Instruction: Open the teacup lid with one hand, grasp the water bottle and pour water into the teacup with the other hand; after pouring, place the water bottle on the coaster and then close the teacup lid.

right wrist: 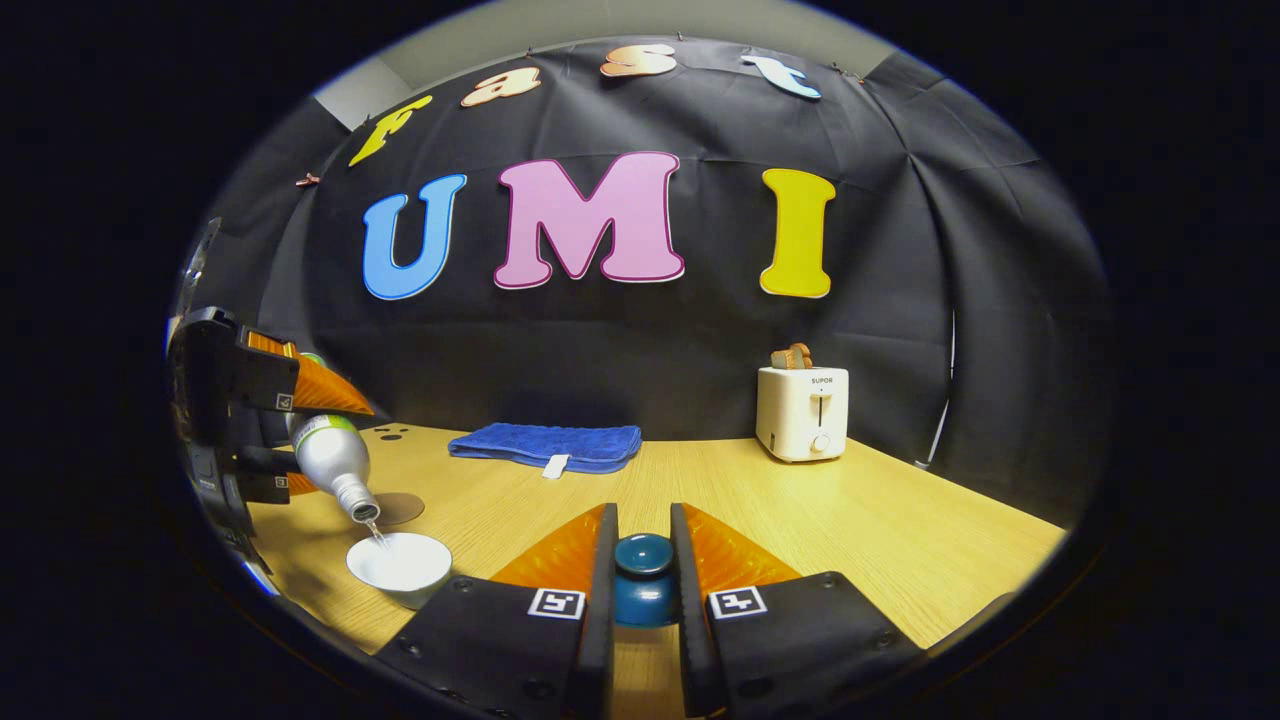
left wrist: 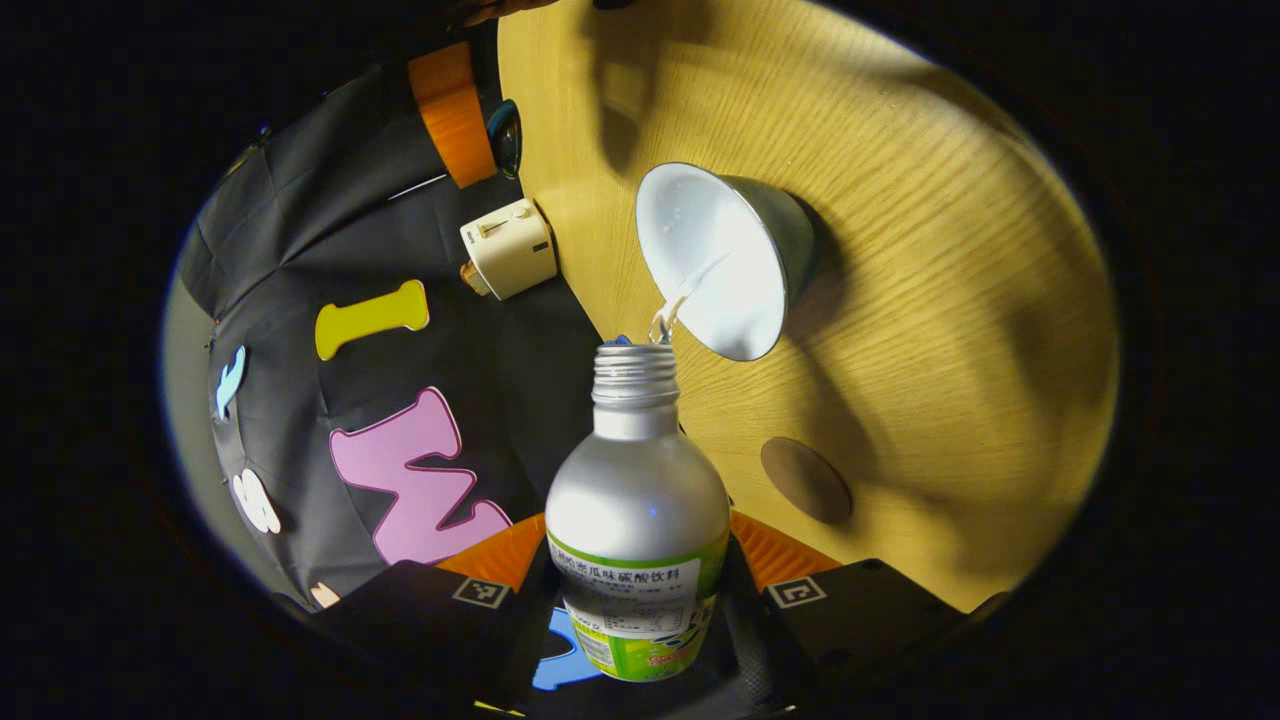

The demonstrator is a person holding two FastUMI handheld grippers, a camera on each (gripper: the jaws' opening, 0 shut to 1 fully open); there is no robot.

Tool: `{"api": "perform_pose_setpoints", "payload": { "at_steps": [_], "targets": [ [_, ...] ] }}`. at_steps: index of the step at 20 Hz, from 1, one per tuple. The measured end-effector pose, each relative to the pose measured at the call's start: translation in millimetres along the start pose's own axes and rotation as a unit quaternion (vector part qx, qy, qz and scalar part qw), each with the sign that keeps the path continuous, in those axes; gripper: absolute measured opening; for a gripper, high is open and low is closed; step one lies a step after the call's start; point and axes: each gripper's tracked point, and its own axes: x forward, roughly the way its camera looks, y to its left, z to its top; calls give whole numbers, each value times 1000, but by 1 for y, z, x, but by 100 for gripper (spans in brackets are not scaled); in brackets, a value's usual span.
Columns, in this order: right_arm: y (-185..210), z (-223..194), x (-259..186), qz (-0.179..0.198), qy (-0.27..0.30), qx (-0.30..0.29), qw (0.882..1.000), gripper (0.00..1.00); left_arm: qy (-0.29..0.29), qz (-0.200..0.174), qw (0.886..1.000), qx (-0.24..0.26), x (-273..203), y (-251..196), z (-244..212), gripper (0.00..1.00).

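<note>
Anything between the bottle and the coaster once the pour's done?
Nothing visible. The water bottle, held in the left tongs, is tipped over the teacup. The coaster lies on bare table beside the cup, uncovered. The lid is away in the right tongs.

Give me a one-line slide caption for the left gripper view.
Left tool tips the bottle, pouring water into the open teacup on the table.

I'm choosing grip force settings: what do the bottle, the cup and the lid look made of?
Bottle: likely aluminium, matte silver with a threaded metal neck and a glossy printed label.
Cup: probably glazed ceramic, smooth white inside with a darker outer wall; enamelled metal is possible.
Lid: looks like glazed ceramic, glossy dark teal, with highlights on its knob, held in the right gripper.
</note>
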Motion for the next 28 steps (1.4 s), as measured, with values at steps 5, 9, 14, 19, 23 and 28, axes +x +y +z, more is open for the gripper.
{"api": "perform_pose_setpoints", "payload": {
  "at_steps": [5, 9, 14, 19, 23, 28],
  "targets": [
    [0, 0, 0, 0, 0, 0, 1000, 30, 2, 4, 1000, 16, -2, 8, -2, 78],
    [0, 0, 0, 0, 0, 0, 1000, 30, 7, 5, 1000, 24, -4, 12, -6, 78],
    [0, 1, 0, 0, 0, 0, 1000, 30, 9, 9, 999, 39, -6, 19, -10, 78],
    [-1, 1, 0, 0, 0, 0, 1000, 30, 10, 13, 999, 51, -8, 26, -12, 78],
    [-1, 1, 0, 0, 0, 0, 1000, 35, 10, 20, 998, 57, -12, 32, -13, 78],
    [-1, 0, 0, 0, 0, 0, 1000, 30, 6, 26, 998, 63, -15, 37, -11, 78]
  ]
}}
